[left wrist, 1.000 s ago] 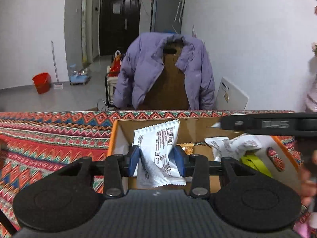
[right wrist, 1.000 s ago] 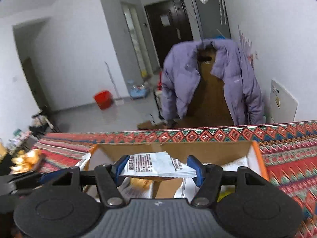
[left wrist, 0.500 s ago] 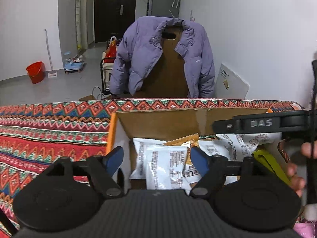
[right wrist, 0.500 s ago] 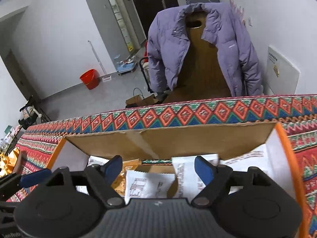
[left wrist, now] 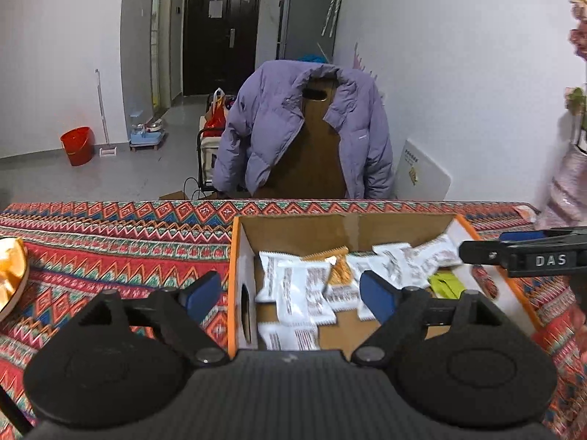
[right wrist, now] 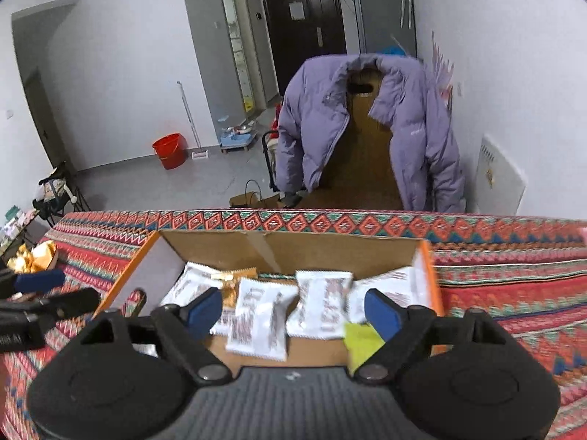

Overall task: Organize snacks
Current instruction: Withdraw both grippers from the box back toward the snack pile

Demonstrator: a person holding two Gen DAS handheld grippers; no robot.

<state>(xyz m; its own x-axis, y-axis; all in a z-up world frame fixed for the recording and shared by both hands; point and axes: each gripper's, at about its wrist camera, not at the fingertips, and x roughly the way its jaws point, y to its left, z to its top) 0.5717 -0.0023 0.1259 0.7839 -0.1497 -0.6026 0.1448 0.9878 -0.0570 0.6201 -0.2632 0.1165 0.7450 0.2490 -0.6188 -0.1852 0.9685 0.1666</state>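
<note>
A cardboard box with orange edges stands on the patterned tablecloth. Inside lie several white snack packets, an orange packet and a yellow-green packet. My left gripper is open and empty above the box's near left side. My right gripper is open and empty above the box's near edge. The right gripper also shows at the right edge of the left wrist view, the left gripper at the left edge of the right wrist view.
The red patterned tablecloth covers the table. A gold-wrapped item lies at the table's left. A chair with a purple jacket stands behind the far table edge. A white wall runs along the right.
Both grippers let go of their white packets, which now lie in the box. Both jaws opened wide and both grippers drew back and up from the box.
</note>
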